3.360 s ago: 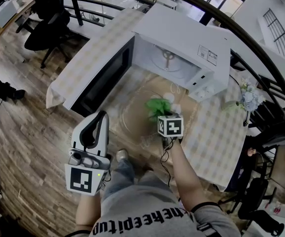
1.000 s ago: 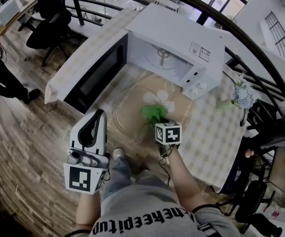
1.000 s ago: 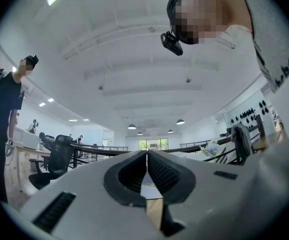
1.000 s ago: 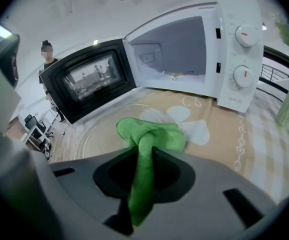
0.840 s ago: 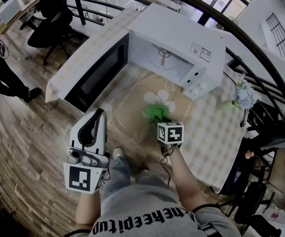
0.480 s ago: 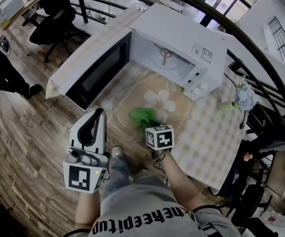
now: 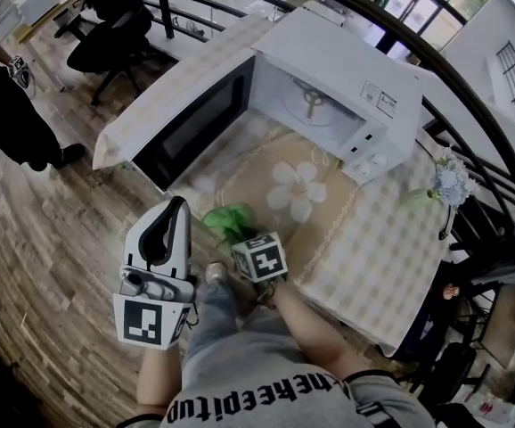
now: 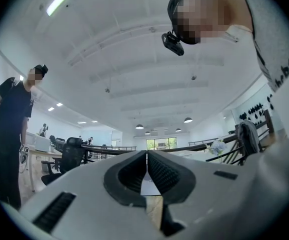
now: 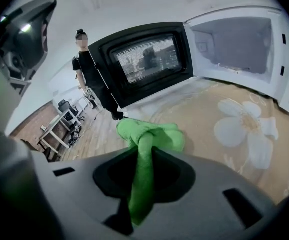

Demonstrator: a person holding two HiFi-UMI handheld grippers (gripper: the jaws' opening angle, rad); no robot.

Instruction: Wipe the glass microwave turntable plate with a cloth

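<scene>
Cloth (image 9: 149,134): green, soft, bunched, pinched in the closed right claw (image 9: 144,156), a strip running back between the jaws. It lies at the bench's (image 7: 382,257) near edge, beside the open black-glass door (image 7: 195,119) of the boxy white microwave (image 7: 347,78). Glass plate is too faint to place on the tan flower-print mat (image 7: 298,190). Left claw (image 8: 146,171) is off the near edge, pointing up, ribbed jaws together with nothing between.
</scene>
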